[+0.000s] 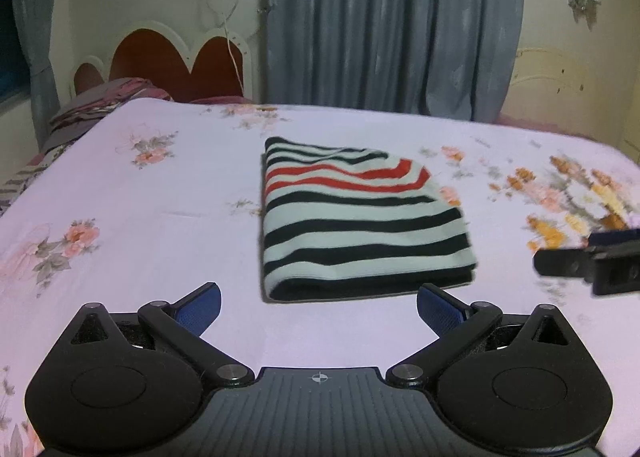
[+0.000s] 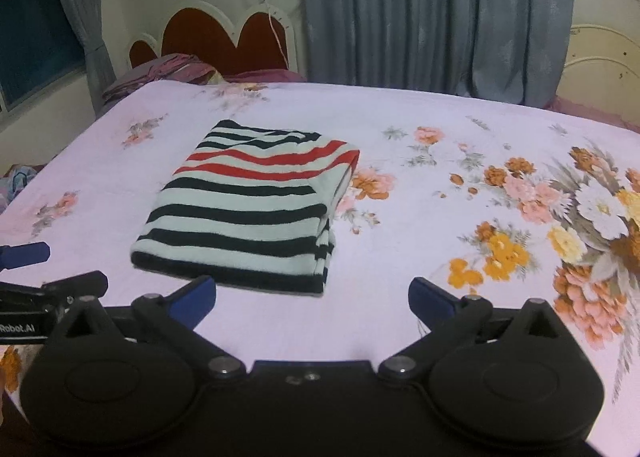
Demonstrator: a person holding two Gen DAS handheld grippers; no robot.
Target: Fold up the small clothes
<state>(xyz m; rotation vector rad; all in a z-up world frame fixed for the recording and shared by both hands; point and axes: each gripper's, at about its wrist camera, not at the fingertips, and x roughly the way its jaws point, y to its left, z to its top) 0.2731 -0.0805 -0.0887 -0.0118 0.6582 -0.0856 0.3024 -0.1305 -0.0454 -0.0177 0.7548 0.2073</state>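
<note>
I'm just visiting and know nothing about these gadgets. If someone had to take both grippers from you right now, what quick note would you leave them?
Left gripper: fingers wide open, nothing between them, just short of the garment.
Right gripper: also wide open and empty, beside the left one.
The striped garment lies folded into a compact rectangle on the floral bedsheet, near the middle of the bed, with neither gripper touching it.
Done: this piece looks folded and let go.
Left: its right edge shows slightly uneven layers, so tidy that if you like. No other clothes to fold are in view.
</note>
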